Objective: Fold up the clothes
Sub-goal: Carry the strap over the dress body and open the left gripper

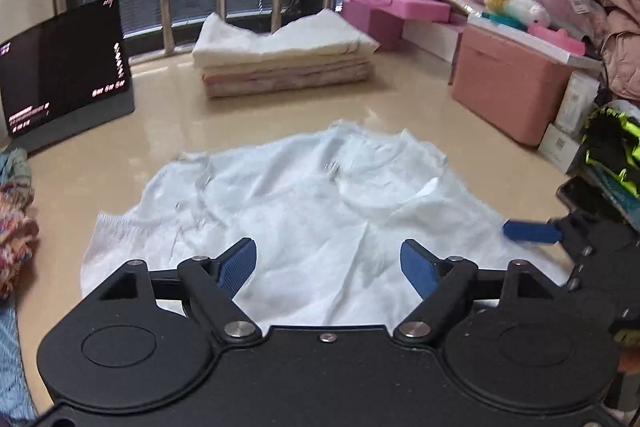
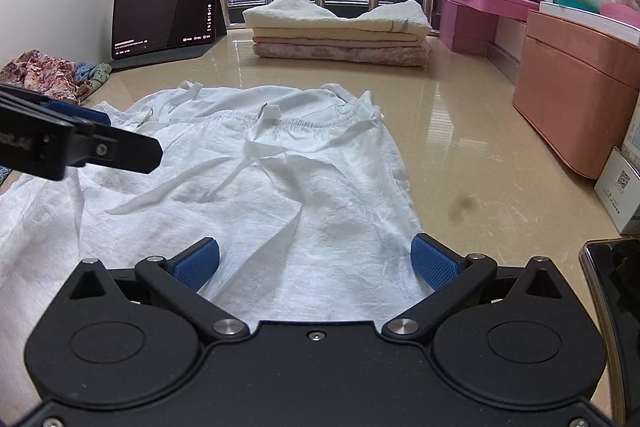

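Left wrist view first: my left gripper (image 1: 328, 269) hangs over the near edge of the white garment (image 1: 304, 211), its blue pads (image 1: 238, 269) standing well apart with nothing pinched between them, only cloth lying flat below. I see the garment spread crumpled on the beige floor (image 1: 400, 107), its drawstring waist on the far side. My right gripper (image 1: 532, 231) pokes in from the right, one blue finger showing over the garment's right edge.

From the right wrist view, my right gripper (image 2: 316, 261) also has its jaws wide, and the garment (image 2: 280, 187) runs between the pads (image 2: 434, 261) without being clamped. The left gripper (image 2: 80, 147) reaches in from the left above the cloth.

Far across the floor sits a stack of folded clothes (image 2: 340, 31) by the window. A tablet (image 2: 166, 17) stands at far left, and a floral cloth (image 2: 40, 75) is bunched against the left wall. A pink box (image 2: 576, 95) sits on the right, and a phone (image 2: 612, 291) lies at near right
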